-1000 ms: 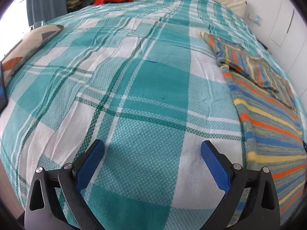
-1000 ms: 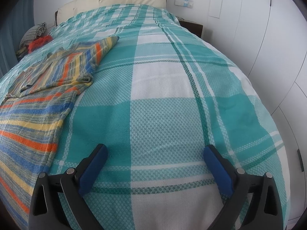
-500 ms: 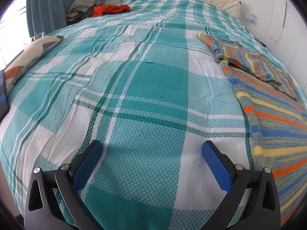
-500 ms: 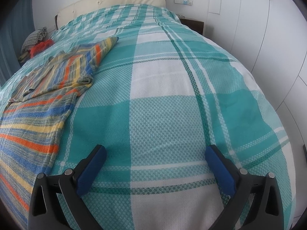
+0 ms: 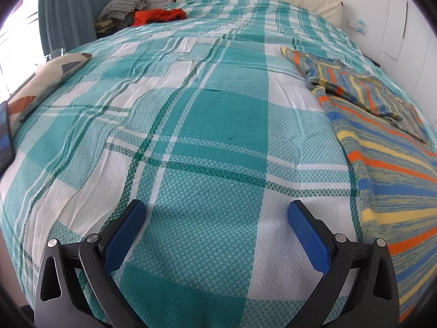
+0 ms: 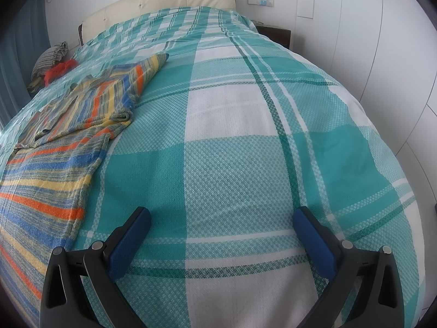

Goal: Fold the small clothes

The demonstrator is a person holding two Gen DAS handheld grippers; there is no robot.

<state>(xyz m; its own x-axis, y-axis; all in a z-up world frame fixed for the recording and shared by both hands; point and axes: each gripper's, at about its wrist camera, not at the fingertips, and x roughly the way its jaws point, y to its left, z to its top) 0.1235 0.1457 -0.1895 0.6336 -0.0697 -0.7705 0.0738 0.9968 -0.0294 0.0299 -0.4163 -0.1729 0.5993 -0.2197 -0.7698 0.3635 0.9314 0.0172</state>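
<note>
My left gripper (image 5: 215,216) and right gripper (image 6: 221,222) gape empty above the bedspread (image 5: 218,114) — the striped knit garment (image 6: 52,169) looks soft, floppy; I'd pinch its hem corners.

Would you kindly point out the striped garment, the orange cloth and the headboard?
striped garment (image 6: 54,164): right wrist view, on its flat striped body.
orange cloth (image 5: 159,16): left wrist view, middle of the crumpled heap.
headboard (image 6: 164,0): right wrist view, on its cream padding.

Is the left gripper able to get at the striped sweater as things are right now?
Probably yes. The left gripper is open and holds nothing, and the striped sweater lies flat just to its right, with only bare bedspread between.
</note>
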